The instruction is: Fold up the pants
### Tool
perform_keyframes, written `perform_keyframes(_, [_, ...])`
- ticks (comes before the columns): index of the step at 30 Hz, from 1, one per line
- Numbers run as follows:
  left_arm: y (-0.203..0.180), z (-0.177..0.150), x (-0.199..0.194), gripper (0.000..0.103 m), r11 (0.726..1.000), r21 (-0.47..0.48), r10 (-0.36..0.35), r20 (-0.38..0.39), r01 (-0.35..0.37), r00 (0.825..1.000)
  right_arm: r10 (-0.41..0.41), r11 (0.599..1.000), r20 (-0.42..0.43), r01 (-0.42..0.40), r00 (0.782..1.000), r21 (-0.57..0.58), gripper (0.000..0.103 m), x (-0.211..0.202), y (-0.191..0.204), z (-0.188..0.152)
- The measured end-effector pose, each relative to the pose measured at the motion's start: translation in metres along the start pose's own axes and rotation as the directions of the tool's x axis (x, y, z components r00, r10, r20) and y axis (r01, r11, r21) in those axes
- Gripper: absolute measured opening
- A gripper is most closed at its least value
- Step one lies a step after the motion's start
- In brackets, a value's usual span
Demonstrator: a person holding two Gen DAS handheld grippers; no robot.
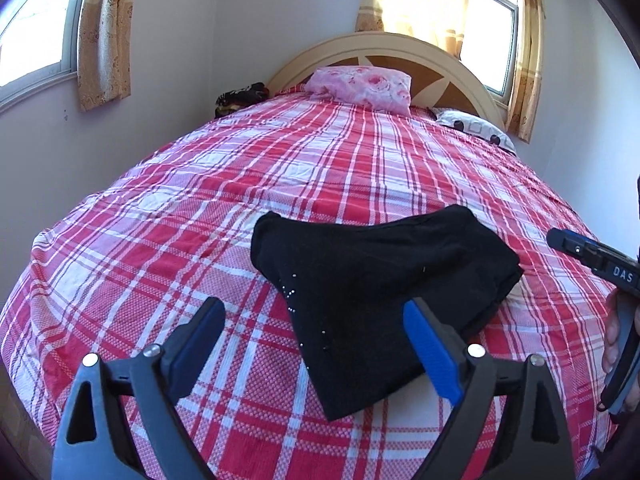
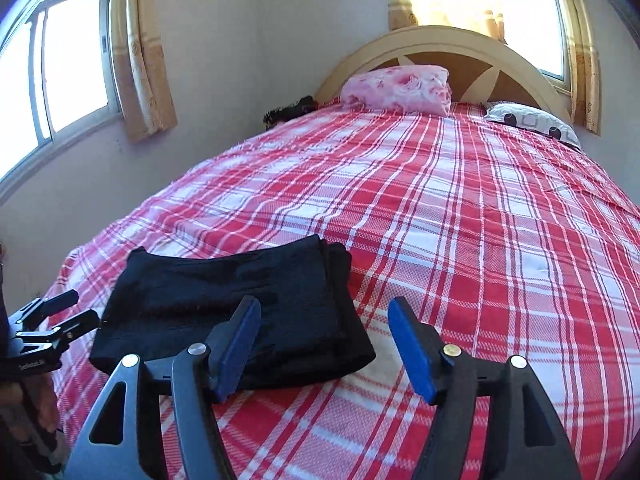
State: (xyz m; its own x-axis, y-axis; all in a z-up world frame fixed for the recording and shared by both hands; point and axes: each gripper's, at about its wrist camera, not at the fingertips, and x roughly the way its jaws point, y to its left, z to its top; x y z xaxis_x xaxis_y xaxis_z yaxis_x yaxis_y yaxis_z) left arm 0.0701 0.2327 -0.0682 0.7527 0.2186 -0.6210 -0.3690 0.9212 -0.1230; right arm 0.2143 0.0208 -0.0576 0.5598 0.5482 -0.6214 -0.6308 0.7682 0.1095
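Note:
Black pants [image 1: 372, 280] lie folded into a compact bundle on the red plaid bedspread [image 1: 280, 168], near the foot of the bed. In the left wrist view my left gripper [image 1: 314, 320] hovers over the bundle's near corner, open, its blue pads clear of the cloth. The right gripper's body [image 1: 600, 260] shows at that view's right edge, held by a hand. In the right wrist view the pants [image 2: 224, 304] sit at lower left, and my right gripper [image 2: 324, 320] is open above the bundle's right edge with nothing between its pads. The left gripper [image 2: 60, 316] appears at the far left.
A pink floral pillow [image 1: 360, 86] and a white patterned pillow [image 1: 476, 128] rest against the rounded headboard [image 1: 400, 52]. A dark item [image 1: 240, 98] lies at the bed's far left corner. Curtained windows flank the bed. The wall runs close along the left side.

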Motion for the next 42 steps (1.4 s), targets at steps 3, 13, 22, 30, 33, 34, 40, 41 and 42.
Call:
perform_keyframes(3, [0.0,0.0,-0.005,0.094,1.0,-0.003,-0.007,0.009,0.007,1.0,-0.005,1.0,0.036,0.004,0.999,0.013,0.072,-0.02,0.003,-0.005])
perform_keyframes(13, [-0.012,0.0,-0.015,0.094,1.0,0.014,-0.026,0.035,0.025,0.999,-0.008,0.999,0.085,0.005,0.996,0.04,0.074,-0.055,0.007,-0.016])
perform_keyframes(22, [-0.015,0.0,-0.016,0.094,0.999,0.027,-0.019,0.04,0.017,0.999,-0.007,0.999,0.096,0.003,0.995,0.043,0.075,-0.061,0.008,-0.015])
perform_keyframes(30, [-0.017,-0.004,-0.015,0.094,0.999,0.033,-0.021,0.033,0.02,0.999,-0.006,0.999,0.09,0.001,0.996,0.047,0.075,-0.06,0.008,-0.018])
perform_keyframes(33, [-0.019,-0.004,-0.015,0.094,0.999,0.037,-0.02,0.037,0.019,0.999,-0.006,0.999,0.09,0.001,0.996,0.05,0.075,-0.061,0.007,-0.02])
perform_keyframes(34, [-0.019,-0.004,-0.016,0.094,0.999,0.04,-0.019,0.038,0.017,0.999,-0.005,0.999,0.089,0.001,0.996,0.05,0.075,-0.06,0.007,-0.02])
perform_keyframes(40, [-0.022,-0.005,-0.015,0.094,0.998,0.051,-0.023,0.034,0.021,0.999,-0.006,0.998,0.086,0.001,0.996,0.056,0.075,-0.061,0.005,-0.023])
perform_keyframes(41, [-0.023,-0.005,-0.015,0.094,0.998,0.052,-0.023,0.033,0.022,0.999,-0.007,0.998,0.088,0.002,0.996,0.056,0.075,-0.062,0.004,-0.024])
perform_keyframes(42, [-0.024,-0.006,-0.016,0.094,0.998,0.055,-0.025,0.034,0.023,0.999,-0.008,0.998,0.09,0.003,0.996,0.057,0.075,-0.063,0.004,-0.024])
